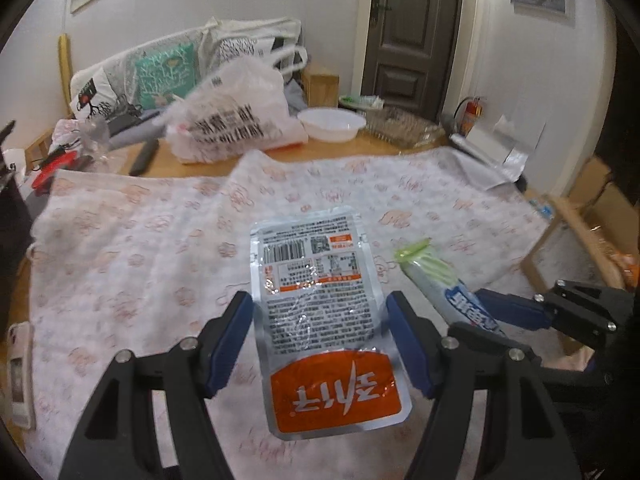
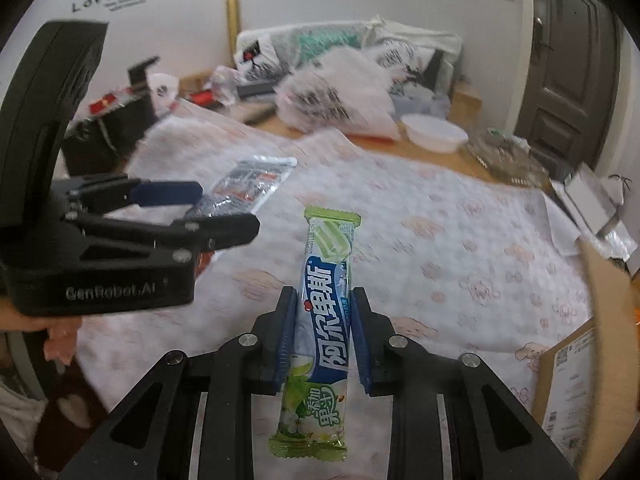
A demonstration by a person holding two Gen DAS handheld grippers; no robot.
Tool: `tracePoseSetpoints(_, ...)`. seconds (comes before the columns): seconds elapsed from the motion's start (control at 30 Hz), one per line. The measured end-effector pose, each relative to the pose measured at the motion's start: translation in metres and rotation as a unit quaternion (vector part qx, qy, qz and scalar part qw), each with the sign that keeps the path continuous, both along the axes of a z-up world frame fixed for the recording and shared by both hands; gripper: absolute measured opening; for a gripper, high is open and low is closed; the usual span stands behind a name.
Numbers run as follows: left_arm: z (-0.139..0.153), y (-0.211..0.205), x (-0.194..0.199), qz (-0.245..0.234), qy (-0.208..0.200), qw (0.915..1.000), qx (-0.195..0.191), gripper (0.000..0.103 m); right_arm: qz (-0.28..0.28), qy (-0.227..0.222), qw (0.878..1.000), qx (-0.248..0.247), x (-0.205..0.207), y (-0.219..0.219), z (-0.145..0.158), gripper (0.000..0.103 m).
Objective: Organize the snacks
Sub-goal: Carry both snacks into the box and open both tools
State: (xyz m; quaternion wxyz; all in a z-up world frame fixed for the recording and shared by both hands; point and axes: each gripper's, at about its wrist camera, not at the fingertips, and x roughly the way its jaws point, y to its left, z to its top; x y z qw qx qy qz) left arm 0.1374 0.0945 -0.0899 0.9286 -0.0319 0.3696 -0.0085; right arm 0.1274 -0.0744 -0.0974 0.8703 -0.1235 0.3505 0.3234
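My left gripper [image 1: 320, 320] pinches the silver pouch [image 1: 320, 312] by its sides. My right gripper [image 2: 324, 336] squeezes the candy stick [image 2: 324, 312], poking out ahead. I should carry both slowly and hold tight so neither slips.

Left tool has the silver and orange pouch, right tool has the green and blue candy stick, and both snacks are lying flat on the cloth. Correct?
Not quite. The pouch in the left tool and the candy stick in the right tool are held up off the cloth, as both wrist views show.
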Motion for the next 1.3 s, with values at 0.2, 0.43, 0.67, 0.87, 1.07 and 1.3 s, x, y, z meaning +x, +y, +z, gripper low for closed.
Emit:
tracePoseSetpoints(0.2,0.045,-0.004,-0.045,0.000,-0.044,0.9990,0.005,0.066,0.011,-0.039,0.999,0.019,-0.037,-0.002,0.041,0.022)
tracePoseSetpoints(0.43,0.092,-0.047,-0.074,-0.033,-0.086,0.9955,0.024,0.066,-0.011,-0.076,0.996,0.046,-0.061,-0.046,0.078,0.022)
tracePoseSetpoints(0.67,0.125,-0.125,-0.066,-0.097,-0.109,0.9890,0.024,0.066,-0.068,-0.095,0.990,0.075,-0.057,-0.128,0.102,0.022)
tracePoseSetpoints(0.87,0.131,-0.202,-0.034,-0.173,-0.100,0.9798,0.006,0.066,-0.136,-0.098,0.982,0.085,-0.046,-0.212,0.104,0.022)
tracePoseSetpoints(1.07,0.122,-0.273,0.006,-0.237,-0.070,0.9690,-0.009,0.066,-0.185,-0.081,0.976,0.076,-0.025,-0.274,0.090,0.022)
tracePoseSetpoints(1.3,0.097,-0.311,0.038,-0.268,-0.018,0.9632,-0.020,0.066,-0.188,-0.053,0.979,0.054,-0.001,-0.295,0.067,0.022)
